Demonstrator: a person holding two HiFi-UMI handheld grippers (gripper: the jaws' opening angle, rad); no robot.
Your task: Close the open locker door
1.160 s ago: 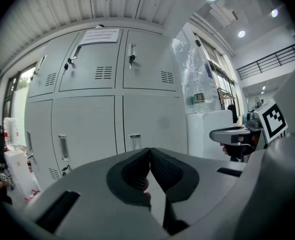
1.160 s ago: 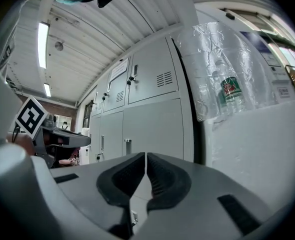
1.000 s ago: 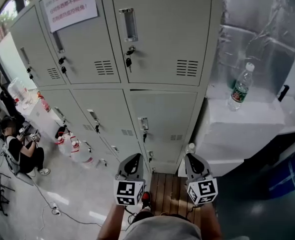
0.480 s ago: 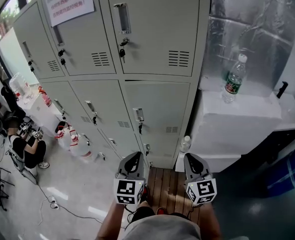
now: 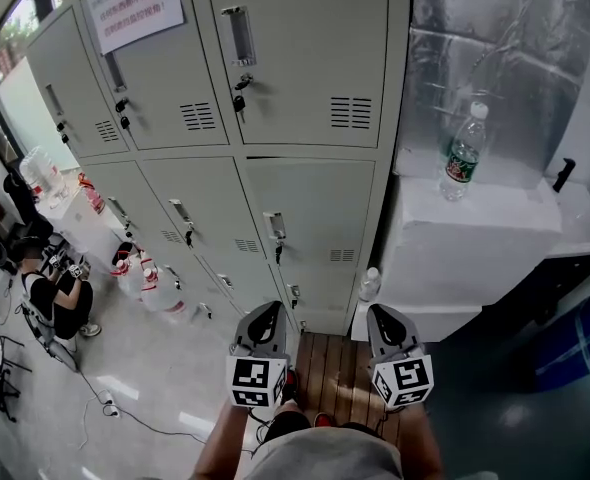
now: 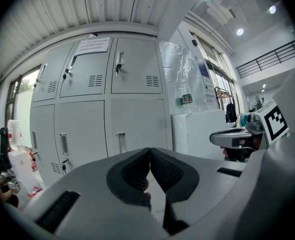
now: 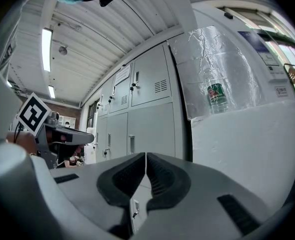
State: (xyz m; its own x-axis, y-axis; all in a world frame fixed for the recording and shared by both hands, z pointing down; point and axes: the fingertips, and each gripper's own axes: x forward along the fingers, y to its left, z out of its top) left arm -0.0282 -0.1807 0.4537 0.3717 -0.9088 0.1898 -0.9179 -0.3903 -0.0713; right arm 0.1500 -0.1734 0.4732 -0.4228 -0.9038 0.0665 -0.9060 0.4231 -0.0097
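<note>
The locker door I take to be mine is the middle one in the right-hand column of the grey bank, straight ahead of me and just left of the white cabinet; it lies almost flush with its neighbours, and only a thin dark line along its top edge sets it apart, so I judge it either a sliver ajar or already home; no other door stands out from the bank. Its recessed handle sits at its left side with a key hanging under it, which tells me the free edge is on that side and a push there would seat it best. A water bottle stands upright on the cabinet top, clear of the door's swing.

My left tongs and right tongs hang low and side by side over the wooden floor strip, both aimed at the lockers and well apart from them; I hold them that way, I think, because a door wants a shove and no grasp. Each pair is pressed fully together, pad against pad, with nothing between; neither touches anything.
</note>
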